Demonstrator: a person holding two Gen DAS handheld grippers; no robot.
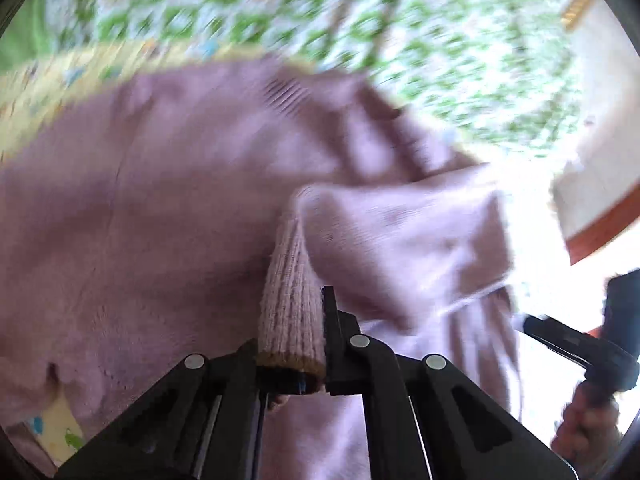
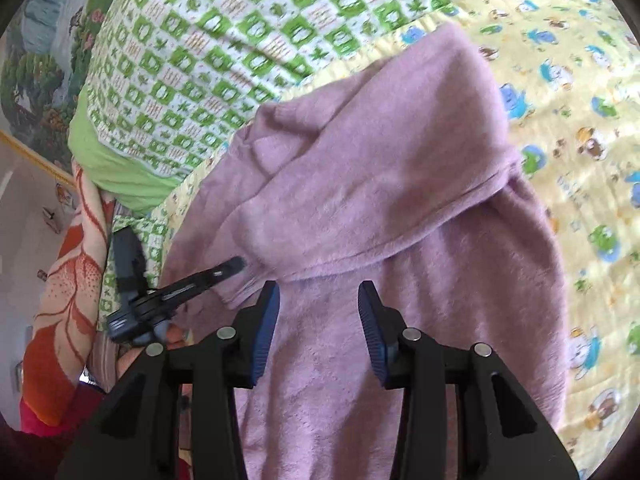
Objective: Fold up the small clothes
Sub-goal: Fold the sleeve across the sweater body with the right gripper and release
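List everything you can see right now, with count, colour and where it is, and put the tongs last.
sweater: one, mauve-pink knit, spread on the bed, one sleeve laid across the body
ribbed cuff: one, mauve-pink, between the fingers of the left tongs
yellow sheet: one, pale yellow with cartoon animals, under the sweater
green patterned quilt: one, green and white, beyond the sweater
orange floral blanket: one, orange and cream, at the bed's edge
left tongs: one, black, shut on the ribbed cuff
right tongs: one, black with blue pads, open above the sweater's body
hand: one, holding the right tongs' handle
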